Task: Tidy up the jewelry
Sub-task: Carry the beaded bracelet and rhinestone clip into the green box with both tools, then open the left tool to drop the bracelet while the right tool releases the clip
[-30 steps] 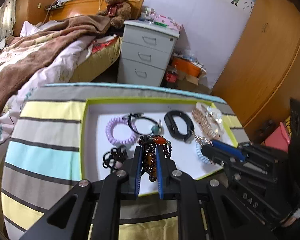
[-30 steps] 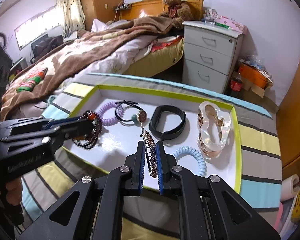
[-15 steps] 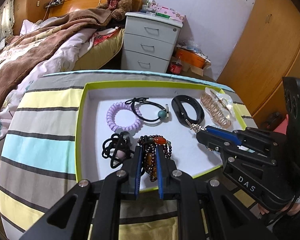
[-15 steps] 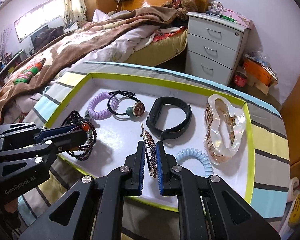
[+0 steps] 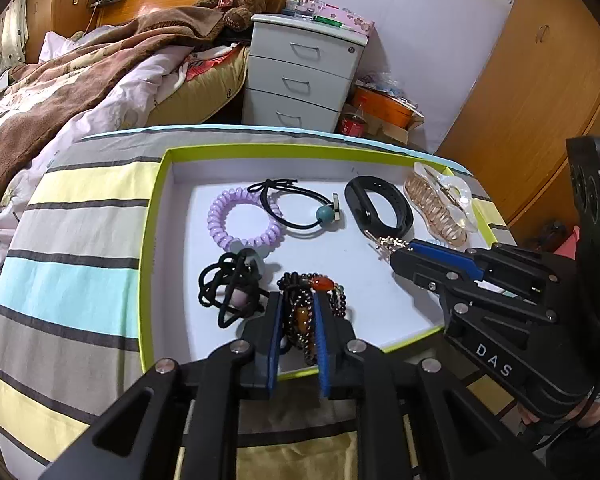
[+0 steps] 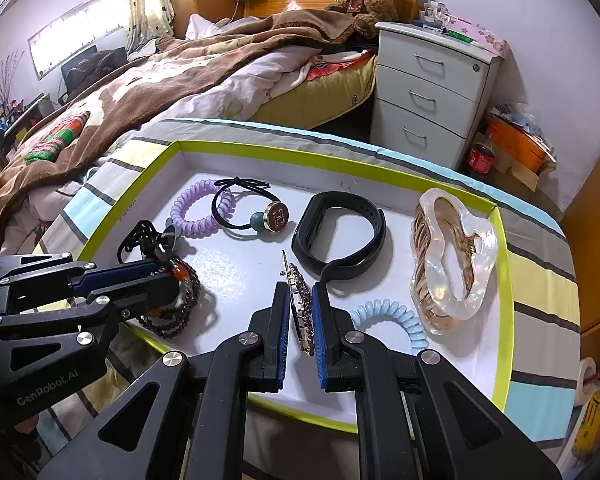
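Observation:
A white tray with a lime rim (image 5: 152,240) lies on the striped cloth and holds the jewelry. My left gripper (image 5: 298,300) is at the tray's near edge. Its jaws are opening, with a dark beaded bracelet (image 5: 300,304) with an orange bead still filling the gap between the pads and resting on the tray floor. My right gripper (image 6: 300,292) is shut on a thin jewelled hair clip (image 6: 302,316), which stands on edge over the tray's front middle. Each gripper shows in the other's view, left gripper (image 6: 172,276) and right gripper (image 5: 396,256).
Also in the tray are a purple coil tie (image 5: 240,220), a black tie with a teal bead (image 5: 300,208), a black wristband (image 5: 378,210), a clear claw clip (image 5: 440,208), a tangled black cord (image 5: 228,288) and a blue coil tie (image 6: 396,320). A bed and a white drawer cabinet (image 5: 300,76) stand behind.
Both grippers have tipped down a little toward the tray floor, still with their pieces. The left pads stand slightly wider around the bracelet than before.

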`<state>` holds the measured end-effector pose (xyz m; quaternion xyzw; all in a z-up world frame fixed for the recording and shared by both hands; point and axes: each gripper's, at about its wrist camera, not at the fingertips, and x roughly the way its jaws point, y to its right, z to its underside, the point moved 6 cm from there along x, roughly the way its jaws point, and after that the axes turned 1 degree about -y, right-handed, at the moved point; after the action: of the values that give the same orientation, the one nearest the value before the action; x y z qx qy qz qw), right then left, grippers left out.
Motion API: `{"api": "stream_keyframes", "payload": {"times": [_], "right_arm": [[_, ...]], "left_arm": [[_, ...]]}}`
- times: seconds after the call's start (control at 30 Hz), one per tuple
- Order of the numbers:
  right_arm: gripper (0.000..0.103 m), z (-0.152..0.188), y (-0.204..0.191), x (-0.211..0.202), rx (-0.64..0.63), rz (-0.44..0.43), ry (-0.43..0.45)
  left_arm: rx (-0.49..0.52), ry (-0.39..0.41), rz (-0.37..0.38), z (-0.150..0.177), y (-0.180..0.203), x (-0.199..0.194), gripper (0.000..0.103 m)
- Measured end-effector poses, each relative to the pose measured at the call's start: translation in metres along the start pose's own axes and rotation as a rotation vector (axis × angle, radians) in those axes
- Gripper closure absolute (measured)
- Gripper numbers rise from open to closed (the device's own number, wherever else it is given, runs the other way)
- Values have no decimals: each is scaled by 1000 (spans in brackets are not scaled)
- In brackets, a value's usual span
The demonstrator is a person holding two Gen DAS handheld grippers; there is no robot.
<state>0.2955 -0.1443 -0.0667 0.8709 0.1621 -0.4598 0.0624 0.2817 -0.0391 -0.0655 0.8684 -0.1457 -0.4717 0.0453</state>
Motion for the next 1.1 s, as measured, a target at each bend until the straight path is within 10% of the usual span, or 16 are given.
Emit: {"api": "stream_keyframes", "payload": {"times": [0.37, 1.1], "right_arm": [[91, 2, -4, 1, -1, -10, -7], [76, 5, -1, -59, 67, 13, 98]], "left_arm": [[-16, 4, -2, -2, -2, -1, 82], [-17, 79, -10, 3, 9, -48, 41]]}}
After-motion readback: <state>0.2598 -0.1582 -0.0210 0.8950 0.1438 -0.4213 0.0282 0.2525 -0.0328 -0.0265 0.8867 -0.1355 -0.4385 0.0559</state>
